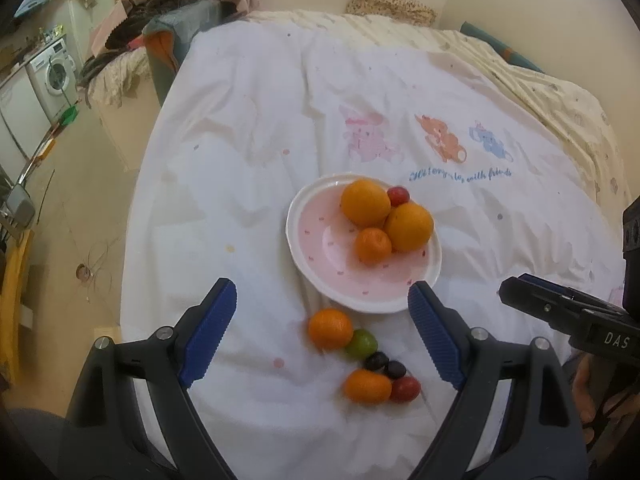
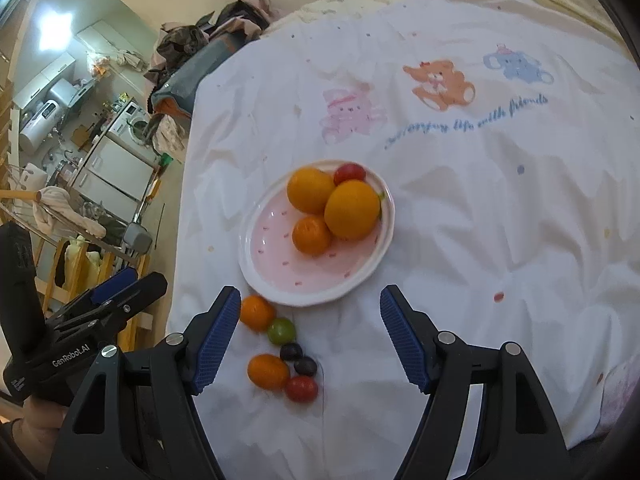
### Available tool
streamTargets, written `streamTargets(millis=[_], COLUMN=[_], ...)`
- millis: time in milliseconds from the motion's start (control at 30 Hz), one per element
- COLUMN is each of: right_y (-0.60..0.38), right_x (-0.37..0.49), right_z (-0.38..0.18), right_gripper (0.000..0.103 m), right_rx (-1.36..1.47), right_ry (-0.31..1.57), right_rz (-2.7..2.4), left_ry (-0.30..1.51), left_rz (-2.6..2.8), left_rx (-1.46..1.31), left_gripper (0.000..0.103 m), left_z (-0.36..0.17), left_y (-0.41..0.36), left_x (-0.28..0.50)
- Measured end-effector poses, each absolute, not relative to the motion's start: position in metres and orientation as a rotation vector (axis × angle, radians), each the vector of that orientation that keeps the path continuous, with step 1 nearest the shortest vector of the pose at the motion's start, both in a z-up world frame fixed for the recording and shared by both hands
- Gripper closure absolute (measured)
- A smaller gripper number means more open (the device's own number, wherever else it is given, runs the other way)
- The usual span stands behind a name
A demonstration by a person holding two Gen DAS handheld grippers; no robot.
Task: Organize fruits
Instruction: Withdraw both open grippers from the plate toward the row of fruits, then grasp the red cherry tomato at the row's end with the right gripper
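A pink plate (image 1: 320,240) (image 2: 272,256) with a white rim lies on a white bedsheet (image 1: 248,128). On it are two oranges (image 1: 365,202) (image 2: 352,209), a small mandarin (image 1: 373,245) (image 2: 311,234) and a red tomato (image 1: 398,196) (image 2: 349,172). In front of the plate lie a mandarin (image 1: 330,328) (image 2: 257,312), a green fruit (image 1: 362,343) (image 2: 281,331), two dark grapes (image 1: 377,361) (image 2: 291,352), an orange kumquat (image 1: 367,386) (image 2: 267,371) and a red tomato (image 1: 405,389) (image 2: 301,388). My left gripper (image 1: 322,334) is open above this loose fruit, holding nothing. My right gripper (image 2: 310,332) is open over it too.
The sheet has cartoon animal prints (image 1: 440,136) and covers a bed. The bed's left edge drops to a floor (image 1: 80,208). A washing machine (image 1: 54,72), cabinets (image 2: 108,176) and a pile of clothes (image 1: 168,4) stand beyond. A drying rack (image 2: 72,248) is at left.
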State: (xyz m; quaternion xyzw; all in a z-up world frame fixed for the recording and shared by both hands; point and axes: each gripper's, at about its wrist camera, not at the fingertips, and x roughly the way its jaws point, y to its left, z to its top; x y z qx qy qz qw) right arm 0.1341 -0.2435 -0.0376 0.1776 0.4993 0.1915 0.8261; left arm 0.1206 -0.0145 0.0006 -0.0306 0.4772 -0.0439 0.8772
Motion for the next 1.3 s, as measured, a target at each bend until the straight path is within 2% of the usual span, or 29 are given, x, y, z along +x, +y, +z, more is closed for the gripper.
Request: streamTargets(millis=[633, 900, 933, 1000, 1233, 1300], right_y=[-0.242, -0.197, -0.188, -0.174, -0.143, -0.135], right_x=[0.138, 0.135, 0.132, 0.125, 0.107, 0.103], right_z=[-0.090, -0.119, -0.124, -0.128, -0.132, -0.132], right_gripper=[0.028, 0.029, 0.030, 0.041, 0.044, 0.049], right_rx=[0.485, 0.340, 0.305, 0.216, -0.032, -0.090], right_ry=[1.250, 1.396, 1.424, 1.452, 1.419, 1.398], right_rz=[0.369, 0.483, 0.519, 0.576, 0.640, 0.666], left_ry=[1.075, 1.112, 1.117, 1.124, 1.129, 1.127], left_rz=[0.060, 0.067, 0.065, 0.061, 0.043, 0.041], left_rx=[-0.135, -0.175, -0.179, -0.185, -0.201, -0.199], left_gripper=[0.017, 0.017, 0.017, 0.017, 0.017, 0.017], left_z=[-0.037, -0.042, -0.043, -0.043, -0.042, -0.041], left_y=[0.017, 0.022, 0.022, 0.022, 0.023, 0.021], left_x=[0.127, 0.133, 0.133, 0.134, 0.131, 0.131])
